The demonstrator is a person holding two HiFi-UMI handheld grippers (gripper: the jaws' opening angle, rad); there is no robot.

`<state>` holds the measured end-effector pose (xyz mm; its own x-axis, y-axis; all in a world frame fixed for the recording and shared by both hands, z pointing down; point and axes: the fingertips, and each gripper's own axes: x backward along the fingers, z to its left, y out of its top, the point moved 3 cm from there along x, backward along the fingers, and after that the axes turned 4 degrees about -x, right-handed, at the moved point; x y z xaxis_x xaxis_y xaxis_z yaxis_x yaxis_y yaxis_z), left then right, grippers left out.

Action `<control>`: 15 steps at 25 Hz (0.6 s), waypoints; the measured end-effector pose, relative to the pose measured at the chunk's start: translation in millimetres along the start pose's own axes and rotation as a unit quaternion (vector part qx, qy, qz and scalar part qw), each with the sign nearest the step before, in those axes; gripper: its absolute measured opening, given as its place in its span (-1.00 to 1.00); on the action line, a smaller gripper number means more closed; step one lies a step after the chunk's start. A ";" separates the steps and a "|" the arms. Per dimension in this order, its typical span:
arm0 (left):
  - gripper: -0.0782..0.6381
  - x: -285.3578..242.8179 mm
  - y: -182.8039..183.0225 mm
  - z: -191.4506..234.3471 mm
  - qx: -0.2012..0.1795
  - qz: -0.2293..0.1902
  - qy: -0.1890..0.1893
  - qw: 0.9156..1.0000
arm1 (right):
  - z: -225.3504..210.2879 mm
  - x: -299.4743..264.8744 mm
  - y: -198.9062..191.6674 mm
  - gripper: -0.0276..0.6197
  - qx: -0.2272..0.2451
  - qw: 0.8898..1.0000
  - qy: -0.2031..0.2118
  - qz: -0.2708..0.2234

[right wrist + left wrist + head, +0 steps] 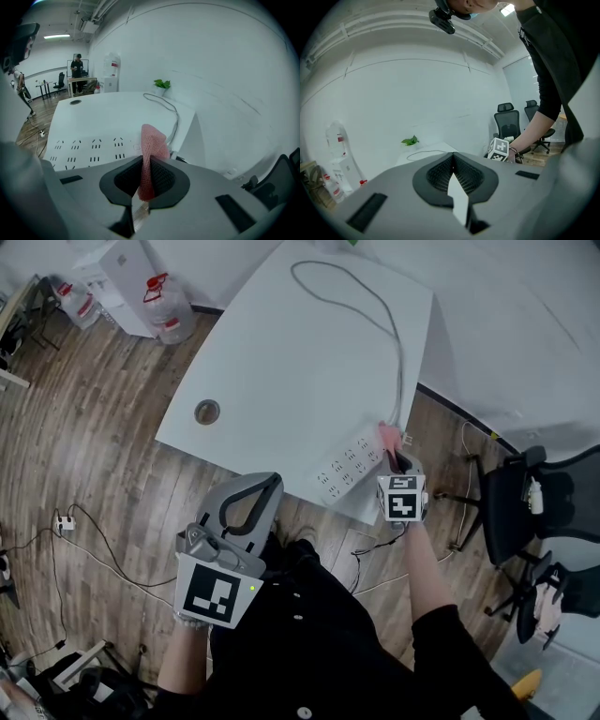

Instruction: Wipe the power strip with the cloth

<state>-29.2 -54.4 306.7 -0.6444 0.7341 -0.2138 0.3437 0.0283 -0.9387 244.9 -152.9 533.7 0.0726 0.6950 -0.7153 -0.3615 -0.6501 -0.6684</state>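
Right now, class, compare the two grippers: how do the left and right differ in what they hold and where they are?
The left gripper has its jaws shut on nothing, while the right gripper pinches the pink cloth. The left gripper hangs off the table, above the floor, while the right gripper is at the cable end of the power strip. Both have their jaws together.

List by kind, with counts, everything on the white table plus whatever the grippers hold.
White multi-socket power strip: 1
White power cable: 1
Pink mesh cloth, in the right gripper's claw: 1
Small green leafy plant: 1
Round grey cable grommet: 1
Total: 5
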 end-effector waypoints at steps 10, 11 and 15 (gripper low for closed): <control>-0.74 -0.7 -0.5 -0.6 -0.001 -0.002 -0.006 1.000 | 1.4 -2.1 0.0 -0.75 0.003 1.000 0.003 0.001; -0.74 -1.0 -0.5 -1.1 -0.001 -0.002 -0.007 1.000 | 1.4 -1.9 -0.3 -0.75 0.003 1.000 0.002 0.002; -0.74 -2.2 -0.2 -1.6 0.000 -0.002 -0.009 1.000 | 2.1 -0.9 -0.3 -0.75 0.002 1.000 0.002 0.003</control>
<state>-26.7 -54.9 307.8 -0.6588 0.7211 -0.2147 0.3403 0.0311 -0.9398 243.0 -152.7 535.0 0.0733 0.6901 -0.7200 -0.3650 -0.6533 -0.6633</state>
